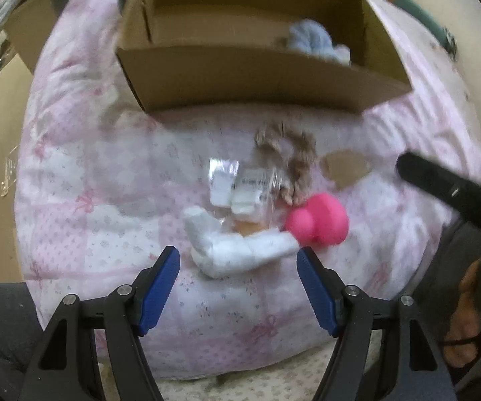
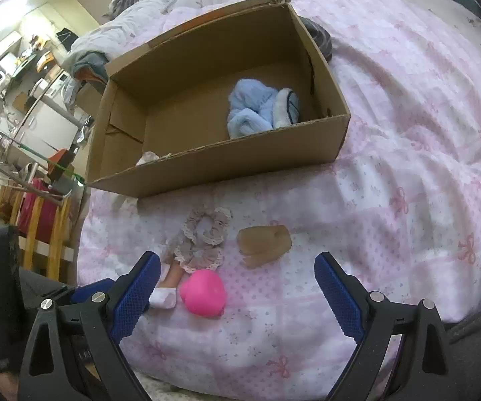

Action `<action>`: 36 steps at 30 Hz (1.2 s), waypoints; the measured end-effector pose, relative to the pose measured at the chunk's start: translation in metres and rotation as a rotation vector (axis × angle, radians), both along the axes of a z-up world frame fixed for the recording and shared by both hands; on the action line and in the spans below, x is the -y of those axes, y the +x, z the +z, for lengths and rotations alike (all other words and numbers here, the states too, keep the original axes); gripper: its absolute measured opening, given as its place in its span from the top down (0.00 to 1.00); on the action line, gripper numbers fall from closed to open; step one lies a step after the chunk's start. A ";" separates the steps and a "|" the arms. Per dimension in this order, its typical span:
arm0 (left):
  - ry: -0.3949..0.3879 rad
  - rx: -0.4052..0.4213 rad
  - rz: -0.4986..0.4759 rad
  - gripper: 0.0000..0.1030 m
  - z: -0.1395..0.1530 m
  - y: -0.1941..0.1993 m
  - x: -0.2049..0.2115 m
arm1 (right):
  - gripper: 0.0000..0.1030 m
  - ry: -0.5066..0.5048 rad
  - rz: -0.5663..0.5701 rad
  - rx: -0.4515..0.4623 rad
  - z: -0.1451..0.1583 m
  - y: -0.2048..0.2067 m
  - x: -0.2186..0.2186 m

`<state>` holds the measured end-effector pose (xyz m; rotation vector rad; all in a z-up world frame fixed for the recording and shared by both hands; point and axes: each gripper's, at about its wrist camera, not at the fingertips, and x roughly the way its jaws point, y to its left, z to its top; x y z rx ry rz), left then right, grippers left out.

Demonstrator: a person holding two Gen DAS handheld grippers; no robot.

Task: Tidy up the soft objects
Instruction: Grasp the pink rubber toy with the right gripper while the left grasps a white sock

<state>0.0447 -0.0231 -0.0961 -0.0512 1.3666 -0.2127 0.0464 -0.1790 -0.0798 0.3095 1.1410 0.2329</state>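
Note:
A pink soft toy (image 1: 317, 224) (image 2: 203, 293) lies on the pink quilt. Beside it lie rolled white socks (image 1: 233, 250) (image 2: 163, 297), a beige lace scrunchie (image 1: 290, 160) (image 2: 203, 240), a clear plastic packet (image 1: 240, 187) and a tan squishy block (image 1: 346, 168) (image 2: 263, 242). An open cardboard box (image 1: 257, 73) (image 2: 213, 167) holds a light blue plush (image 1: 317, 41) (image 2: 260, 107). My left gripper (image 1: 237, 257) is open, its jaws straddling the white socks. My right gripper (image 2: 237, 264) is open and empty above the quilt, near the pink toy.
The quilt (image 2: 407, 133) covers a bed. A wooden rail (image 2: 39, 227) and cluttered shelves (image 2: 23, 77) stand at the left. The right gripper's black body (image 1: 451, 190) shows at the right of the left wrist view. A grey cloth (image 2: 320, 38) lies behind the box.

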 end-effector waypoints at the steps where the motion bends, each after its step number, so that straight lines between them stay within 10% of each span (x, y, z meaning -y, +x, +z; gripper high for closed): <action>1: 0.006 -0.015 -0.002 0.32 -0.005 0.001 0.002 | 0.04 0.001 -0.002 -0.002 -0.001 0.000 0.000; 12: 0.054 0.004 -0.038 0.32 -0.017 0.012 0.025 | 0.04 -0.002 0.008 -0.013 -0.005 0.003 -0.008; 20: 0.009 0.001 -0.006 0.70 -0.017 0.025 0.009 | 0.04 0.003 -0.001 -0.020 -0.006 0.003 -0.006; 36: 0.019 0.162 0.186 0.76 0.031 0.010 -0.045 | 0.04 -0.001 0.067 -0.062 -0.018 0.006 -0.019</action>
